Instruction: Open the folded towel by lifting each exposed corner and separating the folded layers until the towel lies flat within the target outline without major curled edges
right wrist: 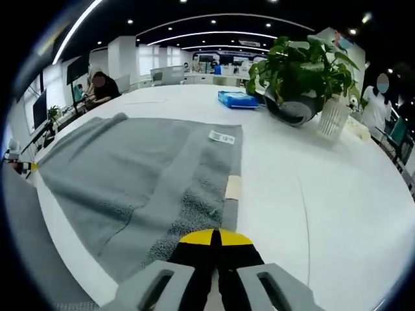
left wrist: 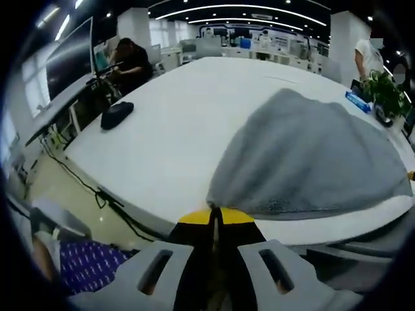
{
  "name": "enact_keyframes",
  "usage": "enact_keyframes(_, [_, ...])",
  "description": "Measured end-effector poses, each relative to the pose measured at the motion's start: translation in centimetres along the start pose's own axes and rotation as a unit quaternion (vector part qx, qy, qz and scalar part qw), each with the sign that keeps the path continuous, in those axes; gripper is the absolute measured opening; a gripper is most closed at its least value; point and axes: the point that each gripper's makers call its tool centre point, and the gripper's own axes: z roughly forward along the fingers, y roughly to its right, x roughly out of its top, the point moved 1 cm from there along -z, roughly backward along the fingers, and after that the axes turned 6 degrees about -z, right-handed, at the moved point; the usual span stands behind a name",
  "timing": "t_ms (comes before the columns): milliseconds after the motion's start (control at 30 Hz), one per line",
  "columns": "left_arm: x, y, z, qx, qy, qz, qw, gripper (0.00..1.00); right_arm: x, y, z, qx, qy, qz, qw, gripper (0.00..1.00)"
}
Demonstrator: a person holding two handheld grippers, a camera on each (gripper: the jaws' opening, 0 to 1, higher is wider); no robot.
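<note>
A grey towel lies spread on the white table, one side raised in a soft hump. My left gripper has its yellow-tipped jaws shut on the towel's near corner at the table edge. In the right gripper view the towel stretches away to the left, with a white label on its far right edge. My right gripper is shut on the towel's near edge, beside a beige tape mark. A folded layer runs along the towel's right side.
A potted plant, a white ribbed cup and a blue box stand past the towel. A black pouch lies at the table's far left. One person sits at a desk and another stands beyond the table.
</note>
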Motion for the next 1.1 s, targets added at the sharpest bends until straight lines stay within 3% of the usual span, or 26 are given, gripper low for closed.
enact_keyframes(67, [0.5, 0.7, -0.2, -0.021, 0.009, -0.019, 0.9996, 0.05, 0.0, 0.0, 0.0, 0.001, -0.002, 0.001, 1.0, 0.0])
enact_keyframes(100, [1.5, 1.1, -0.4, -0.033, 0.034, -0.023, 0.9986, 0.05, 0.1, -0.1, 0.0, 0.003, -0.005, -0.004, 1.0, 0.0])
enact_keyframes(267, [4.1, 2.4, -0.4, -0.055, 0.063, -0.014, 0.9964, 0.07, 0.1, 0.0, 0.1, 0.022, -0.015, -0.004, 0.9996, 0.0])
enact_keyframes(433, [6.5, 4.4, 1.2, -0.072, 0.067, 0.0, 0.9952, 0.1, 0.1, -0.1, 0.1, 0.035, -0.022, -0.006, 0.9991, 0.0])
enact_keyframes(633, [9.2, 7.4, 4.6, -0.098, 0.066, 0.024, 0.9926, 0.15, 0.1, -0.2, 0.0, 0.033, -0.019, -0.005, 0.9993, 0.0])
enact_keyframes(900, [10.8, 9.1, 8.3, -0.109, 0.057, 0.039, 0.9917, 0.17, 0.1, -0.2, 0.1, 0.031, -0.028, -0.01, 0.9991, 0.0])
enact_keyframes(1100, [10.4, 8.7, 10.3, -0.1, 0.031, 0.04, 0.9937, 0.14, 0.1, -0.1, 0.2, 0.022, -0.03, -0.015, 0.9992, 0.0])
